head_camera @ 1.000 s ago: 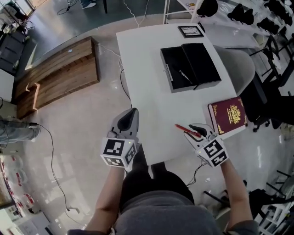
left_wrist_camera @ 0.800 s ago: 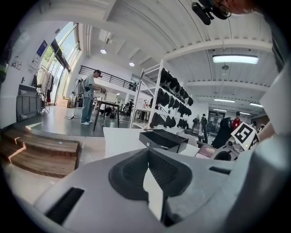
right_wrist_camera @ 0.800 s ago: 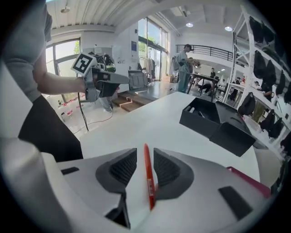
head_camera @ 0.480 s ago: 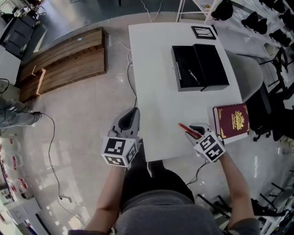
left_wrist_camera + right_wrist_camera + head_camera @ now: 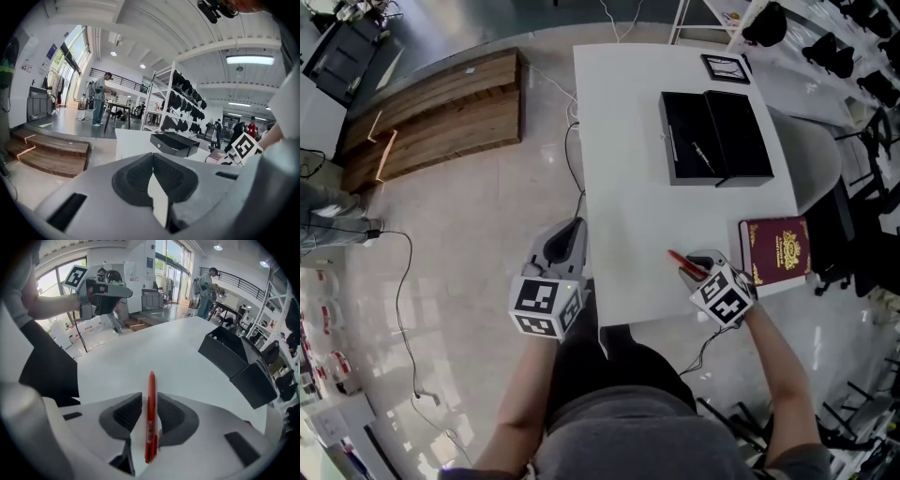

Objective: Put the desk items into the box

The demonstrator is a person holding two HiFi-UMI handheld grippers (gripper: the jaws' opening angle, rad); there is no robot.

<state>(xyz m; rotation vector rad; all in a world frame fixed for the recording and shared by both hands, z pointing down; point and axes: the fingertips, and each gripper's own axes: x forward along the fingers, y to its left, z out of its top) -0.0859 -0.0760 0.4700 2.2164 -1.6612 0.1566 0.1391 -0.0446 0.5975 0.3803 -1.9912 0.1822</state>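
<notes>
A red pen (image 5: 151, 413) lies on the white table (image 5: 628, 187) near its front edge, pointing away between the jaws of my right gripper (image 5: 694, 268). The jaws are closing on it, and thin gaps still show beside the pen (image 5: 680, 262). The black box (image 5: 717, 136) stands open at the far end of the table with a dark pen (image 5: 703, 155) inside; the right gripper view shows the box (image 5: 234, 357) ahead to the right. A dark red book (image 5: 778, 248) lies right of my right gripper. My left gripper (image 5: 570, 230) hangs off the table's left edge, shut and empty.
A small framed picture (image 5: 725, 67) sits behind the box. A low wooden platform (image 5: 441, 108) lies on the floor to the left, with cables near it. Office chairs (image 5: 862, 84) stand to the right of the table. People stand far off by shelves (image 5: 101, 101).
The head view has drifted so the table sits a little further right and up. My right gripper stays over the red pen; my left gripper has not moved.
</notes>
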